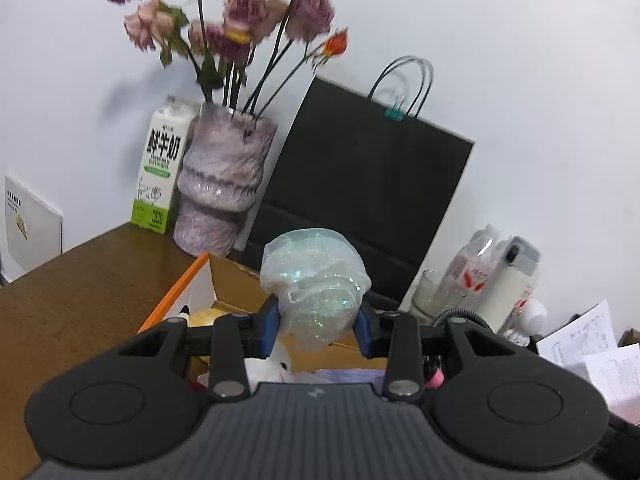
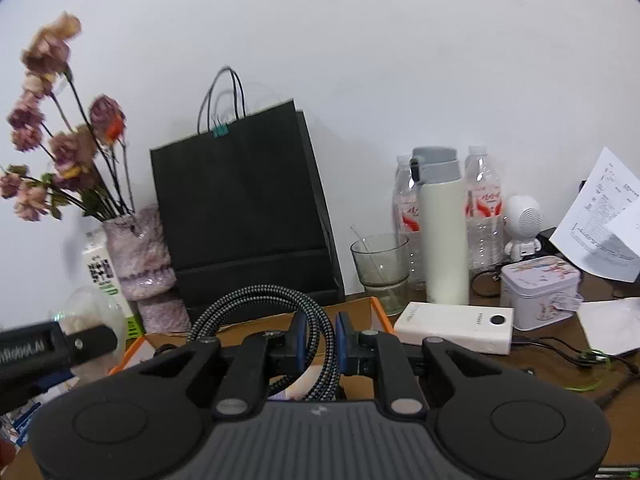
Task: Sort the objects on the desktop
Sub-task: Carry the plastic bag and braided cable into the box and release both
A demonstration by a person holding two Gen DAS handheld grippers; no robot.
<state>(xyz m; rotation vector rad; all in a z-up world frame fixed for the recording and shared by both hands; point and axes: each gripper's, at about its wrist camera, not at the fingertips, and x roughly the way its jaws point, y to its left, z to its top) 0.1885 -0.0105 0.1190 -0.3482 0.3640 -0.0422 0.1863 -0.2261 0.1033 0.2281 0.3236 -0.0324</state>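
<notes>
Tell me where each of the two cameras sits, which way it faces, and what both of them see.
Left wrist: sits on the left gripper, facing the wall over the box; its fingers clamp a glittery bag.
Right wrist: sits on the right gripper, facing the same wall; its fingers clamp a braided cable, and the left gripper shows at the left edge.
Shared: black paper bag, vase, milk carton, white flask.

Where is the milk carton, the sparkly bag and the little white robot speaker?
milk carton [image 1: 159, 168], left wrist view, front face with black lettering.
glittery plastic bag [image 1: 316, 280], left wrist view, bulging middle.
white robot-shaped speaker [image 2: 523, 216], right wrist view, round grille head.
</notes>
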